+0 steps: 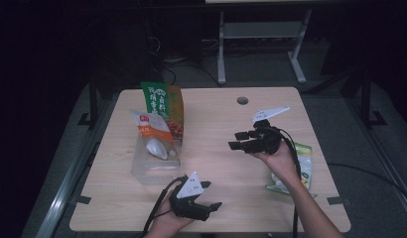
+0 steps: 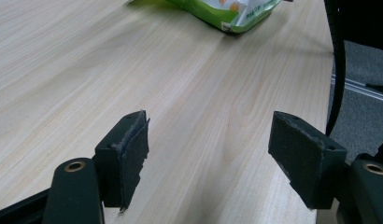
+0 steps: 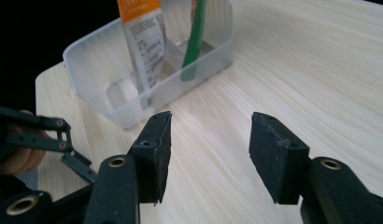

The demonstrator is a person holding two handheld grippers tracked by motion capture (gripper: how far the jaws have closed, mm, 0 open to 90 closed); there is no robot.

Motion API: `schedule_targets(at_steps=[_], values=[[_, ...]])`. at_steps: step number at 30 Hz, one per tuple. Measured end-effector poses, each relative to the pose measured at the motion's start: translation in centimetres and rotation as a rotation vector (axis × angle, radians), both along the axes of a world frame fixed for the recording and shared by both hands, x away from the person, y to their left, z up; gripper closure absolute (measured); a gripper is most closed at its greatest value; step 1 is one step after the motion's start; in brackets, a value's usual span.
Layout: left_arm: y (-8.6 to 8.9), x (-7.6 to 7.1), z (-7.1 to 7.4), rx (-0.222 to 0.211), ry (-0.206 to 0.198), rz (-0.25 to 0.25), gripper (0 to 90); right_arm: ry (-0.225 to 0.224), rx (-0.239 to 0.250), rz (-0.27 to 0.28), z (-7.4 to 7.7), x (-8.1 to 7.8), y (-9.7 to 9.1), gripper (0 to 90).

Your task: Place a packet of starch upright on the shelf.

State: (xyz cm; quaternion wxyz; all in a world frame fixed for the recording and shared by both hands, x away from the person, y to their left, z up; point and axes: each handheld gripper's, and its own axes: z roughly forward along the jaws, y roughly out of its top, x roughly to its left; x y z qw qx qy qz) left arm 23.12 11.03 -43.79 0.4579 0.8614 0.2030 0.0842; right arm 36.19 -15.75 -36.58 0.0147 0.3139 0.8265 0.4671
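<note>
— So, from above? Where are the hands?
— Left gripper (image 1: 207, 194) rests spread at the pale wooden table's (image 1: 216, 124) near edge; right gripper (image 1: 241, 139) hovers spread, empty, mid-table, facing the clear plastic bin (image 1: 154, 166) of upright packets at the left edge.
— Left gripper view?
— Jaws apart over bare wood, green snack bag (image 2: 227, 11) beyond.
— Right gripper view?
— Jaws apart, nothing between them, bin (image 3: 110, 93) ahead.

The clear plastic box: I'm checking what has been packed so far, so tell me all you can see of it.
The clear plastic box is a see-through, open-topped rectangular tub with rounded corners, standing upright on the left part of the wooden table. Two snack packets stand in it, poking well above its rim: a white and orange packet in front and a green and orange packet behind. Neither gripper touches it.
</note>
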Motion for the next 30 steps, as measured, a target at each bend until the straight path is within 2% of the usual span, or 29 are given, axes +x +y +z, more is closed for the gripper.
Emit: schedule_targets(at_steps=[11,16,19,25,30], values=[[-0.5,0.2,0.0,0.001,0.005,0.001,28.0,0.015,-0.010,-0.059,-0.5,-1.1,-3.8,44.6],[-0.8,0.4,0.0,-0.003,0.012,-0.001,28.0,0.037,-0.020,-0.083,-0.8,-1.7,-5.4,42.2],[-1.2,0.4,0.0,-0.002,0.019,-0.004,28.0,0.042,-0.025,-0.096,-1.1,-2.0,-6.4,41.2],[-2.3,0.8,0.4,0.017,0.005,-0.025,28.5,0.050,-0.037,-0.132,-1.5,-2.5,-8.5,39.7],[-3.7,1.1,0.7,0.007,-0.001,-0.039,29.0,0.050,-0.050,-0.171,-1.7,-3.0,-10.3,38.3]])
